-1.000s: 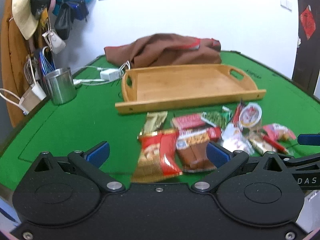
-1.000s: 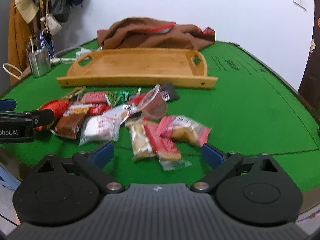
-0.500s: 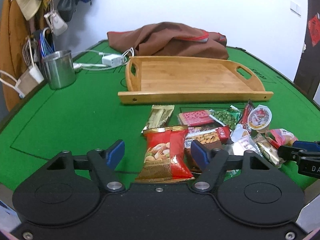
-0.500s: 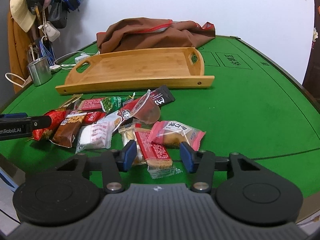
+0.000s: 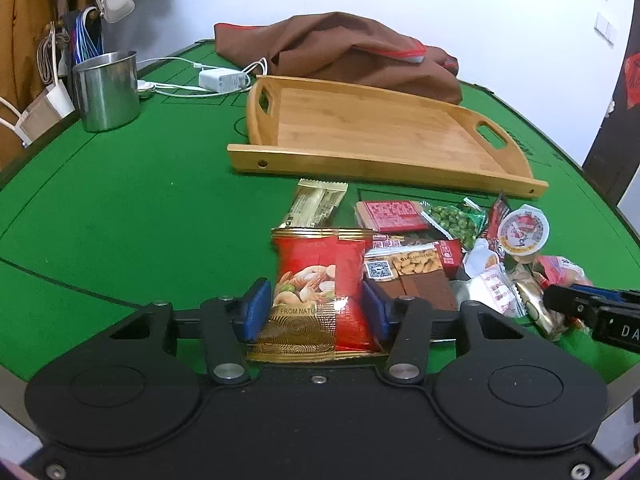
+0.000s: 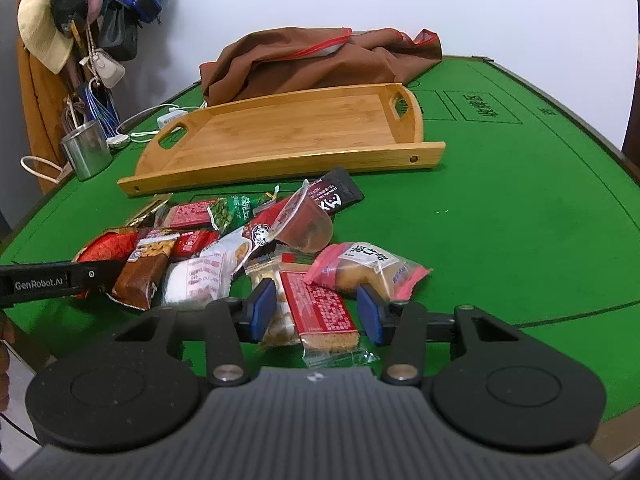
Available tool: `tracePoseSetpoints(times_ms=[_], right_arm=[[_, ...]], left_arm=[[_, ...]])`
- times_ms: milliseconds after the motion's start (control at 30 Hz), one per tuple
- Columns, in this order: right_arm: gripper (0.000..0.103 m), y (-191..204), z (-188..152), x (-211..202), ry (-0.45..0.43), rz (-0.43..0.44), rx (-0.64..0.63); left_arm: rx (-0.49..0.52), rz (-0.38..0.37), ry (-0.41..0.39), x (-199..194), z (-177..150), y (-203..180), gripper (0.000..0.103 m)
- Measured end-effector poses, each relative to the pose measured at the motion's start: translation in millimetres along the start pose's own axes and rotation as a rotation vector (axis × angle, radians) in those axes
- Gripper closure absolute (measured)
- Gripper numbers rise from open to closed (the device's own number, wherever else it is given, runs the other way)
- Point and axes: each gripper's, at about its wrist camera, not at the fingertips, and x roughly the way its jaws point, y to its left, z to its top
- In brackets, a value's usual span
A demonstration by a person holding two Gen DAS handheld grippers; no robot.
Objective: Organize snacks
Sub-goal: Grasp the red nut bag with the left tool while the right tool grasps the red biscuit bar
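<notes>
Both tools narrower than second ago, closing. Left tool [image 5: 316,312] pinches red nut packet [image 5: 320,280]; right tool [image 6: 316,312] brackets red wafer pack [image 6: 320,308], near tray [image 6: 280,168].

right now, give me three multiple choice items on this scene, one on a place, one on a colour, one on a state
1. Where do the snacks lie?
A. in the tray
B. on the felt in front of the tray
C. in the cup

2. What colour is the felt?
A. green
B. blue
C. grey

3. What is in the tray?
A. a snack pile
B. the cup
C. nothing

Key:
1 B: the packets, such as the nut bag between the closing jaws of the left gripper and the red wafer between those of the right gripper, lie on the felt.
2 A: the felt is green.
3 C: the tray shows bare wood; the cup stands apart.
</notes>
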Motion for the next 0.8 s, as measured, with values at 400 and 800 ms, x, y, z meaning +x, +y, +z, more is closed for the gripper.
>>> tracePoseSetpoints(times_ms=[400, 800], right_arm=[[0.05, -0.8, 0.8, 2.8, 0.006, -0.052, -0.04], [0.063, 8.7, -1.7, 11.0, -0.001, -0.106, -0.145]], left_arm=[[0.015, 0.017, -0.006, 4.3, 0.5, -3.2, 0.055], [0.028, 0.046, -0.022, 8.5, 2.8, -2.6, 0.059]])
